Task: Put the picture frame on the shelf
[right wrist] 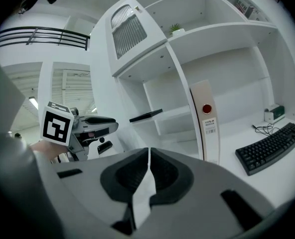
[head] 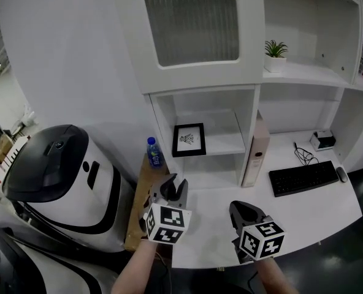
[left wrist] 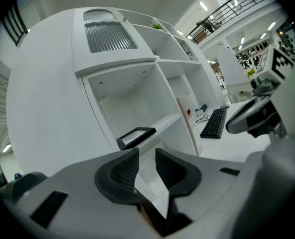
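**A:** Where is the picture frame?

**B:** The picture frame [head: 189, 139] is on the low shelf [head: 225, 144] in the left bay of the white wall unit, toward the board's left end. Seen from the two tool views it lies flat, black border up.

**A:** And the tools?

**B:** Both hang over the near edge of the worktop [head: 310, 216], well apart from the frame. The left tool [head: 174, 187] has its jaws a little apart with nothing between them. The right tool [head: 240, 211] has its jaws pressed together, and it is empty too.

**A:** What sits on the worktop?

**B:** It is a plain white surface. There is a black keyboard [head: 303, 177] with a mouse [head: 342, 174] just beside its right end. A small white device [head: 322, 139] with a loose cable sits near the back. A pale binder [head: 256, 153] stands upright against the right side of the bay's divider.

**A:** And the room around it?

**B:** A ribbed-glass door [head: 191, 20] closes the cupboard above the bay, and a potted plant [head: 275, 55] stands on a higher shelf to the right. Left of the unit a blue bottle [head: 154, 152] stands on a wooden stand [head: 143, 195]. Beside that is a large white-and-black machine [head: 59, 176]. The floor is dark.
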`<state>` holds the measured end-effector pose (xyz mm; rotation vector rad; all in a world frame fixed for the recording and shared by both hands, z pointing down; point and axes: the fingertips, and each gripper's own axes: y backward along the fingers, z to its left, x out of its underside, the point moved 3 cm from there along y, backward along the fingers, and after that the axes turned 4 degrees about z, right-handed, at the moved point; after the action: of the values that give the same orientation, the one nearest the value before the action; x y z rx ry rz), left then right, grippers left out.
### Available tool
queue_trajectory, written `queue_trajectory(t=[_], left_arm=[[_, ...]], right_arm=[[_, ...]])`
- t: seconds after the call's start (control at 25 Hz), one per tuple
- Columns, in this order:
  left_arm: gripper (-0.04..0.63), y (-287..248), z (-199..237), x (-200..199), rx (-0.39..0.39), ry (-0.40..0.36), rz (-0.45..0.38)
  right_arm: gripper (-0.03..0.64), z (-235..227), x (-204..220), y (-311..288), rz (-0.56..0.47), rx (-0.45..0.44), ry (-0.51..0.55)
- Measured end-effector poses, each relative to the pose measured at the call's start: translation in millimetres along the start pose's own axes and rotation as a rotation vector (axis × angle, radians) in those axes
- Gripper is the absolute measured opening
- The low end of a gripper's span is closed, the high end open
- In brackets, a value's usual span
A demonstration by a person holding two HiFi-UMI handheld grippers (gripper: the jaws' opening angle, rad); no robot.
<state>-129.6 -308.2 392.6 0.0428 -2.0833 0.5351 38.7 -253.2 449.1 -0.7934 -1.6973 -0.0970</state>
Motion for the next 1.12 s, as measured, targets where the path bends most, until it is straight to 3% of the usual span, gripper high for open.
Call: queue_trajectory(t=[0.8, 1.12], left_arm=[[0.041, 46, -26, 69, 0.043, 0.363, 0.047], [0.031, 58, -31, 79, 0.036, 0.446, 0.031]], right_arm=[[0.002, 16, 7, 11, 0.005, 0.039, 0.057], [0.001, 25, 11, 9, 0.008, 0.026, 0.067]])
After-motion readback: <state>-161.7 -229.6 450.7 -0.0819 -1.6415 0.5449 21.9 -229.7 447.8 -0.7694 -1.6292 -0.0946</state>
